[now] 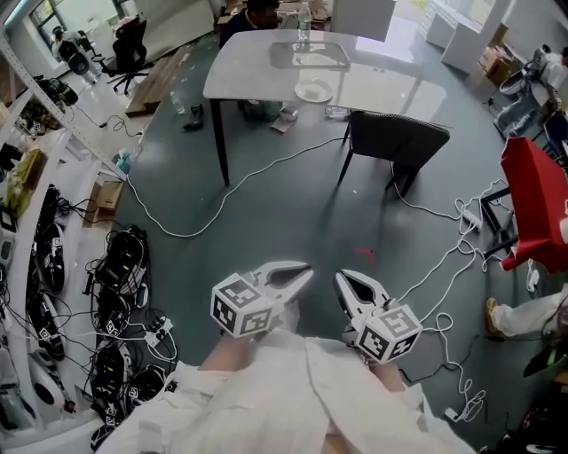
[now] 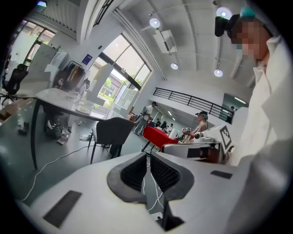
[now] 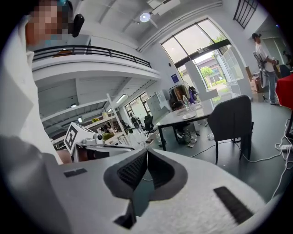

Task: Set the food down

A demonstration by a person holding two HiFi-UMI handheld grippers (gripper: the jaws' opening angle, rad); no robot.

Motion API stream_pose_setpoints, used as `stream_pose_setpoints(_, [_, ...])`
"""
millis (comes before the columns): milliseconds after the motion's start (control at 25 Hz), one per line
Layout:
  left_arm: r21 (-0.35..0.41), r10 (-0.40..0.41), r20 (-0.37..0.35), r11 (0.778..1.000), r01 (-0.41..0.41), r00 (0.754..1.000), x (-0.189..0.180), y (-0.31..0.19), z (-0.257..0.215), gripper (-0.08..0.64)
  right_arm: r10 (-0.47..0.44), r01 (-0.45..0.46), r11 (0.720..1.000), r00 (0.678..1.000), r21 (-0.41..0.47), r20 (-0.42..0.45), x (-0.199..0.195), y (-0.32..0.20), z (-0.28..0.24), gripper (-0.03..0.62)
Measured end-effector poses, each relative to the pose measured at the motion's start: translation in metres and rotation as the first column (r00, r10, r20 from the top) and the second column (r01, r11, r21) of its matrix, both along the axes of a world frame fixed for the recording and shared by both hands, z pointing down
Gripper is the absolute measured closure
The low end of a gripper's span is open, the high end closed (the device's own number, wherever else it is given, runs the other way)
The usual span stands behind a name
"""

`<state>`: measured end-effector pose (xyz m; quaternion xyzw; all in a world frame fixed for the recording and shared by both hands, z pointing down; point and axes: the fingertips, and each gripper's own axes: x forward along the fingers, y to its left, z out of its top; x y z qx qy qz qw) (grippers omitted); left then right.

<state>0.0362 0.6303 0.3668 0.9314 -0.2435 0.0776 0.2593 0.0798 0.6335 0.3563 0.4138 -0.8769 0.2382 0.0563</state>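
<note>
The food itself I cannot make out in any view. Far ahead of both grippers one round white plate lies on the table, and whether anything is on it I cannot tell. Beyond the plate, on the same table, there are one clear flat tray and one bottle.

The left gripper and the right gripper are side by side, low, near the person's white sleeves. In the left gripper view the left gripper has its two ribbed dark pads together at the tips, with nothing between them. The right gripper is closed in the same way and holds nothing.

The table is one smooth pale top on thin black legs. One dark chair with a curved back stands at its near right corner, between the table and the grippers. The floor is plain grey-green, with white cables running over it. To the left of the grippers a white shelf carries many black devices. To the right there is one red table.
</note>
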Motion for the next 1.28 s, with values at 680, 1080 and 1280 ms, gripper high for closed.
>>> stream_pose_setpoints(680, [0.001,0.071,0.000,0.997,-0.071,0.997,-0.043,-0.207,-0.015,0.525,0.095,-0.094,0.995,0.995,0.044,-0.016,-0.045,-0.210,-0.017,0.589])
stream_pose_setpoints(1080, [-0.087,0.101,-0.031,0.991,-0.104,0.994,-0.044,-0.232,0.008,0.525,0.101,-0.101,0.995,0.995,-0.021,-0.025,-0.050,-0.247,0.001,0.589])
stream_pose_setpoints(1280, [-0.083,0.094,-0.027,0.992,-0.096,0.995,-0.041,-0.268,0.010,0.525,0.073,-0.073,0.997,0.997,-0.023,-0.028,-0.052,-0.283,0.005,0.589])
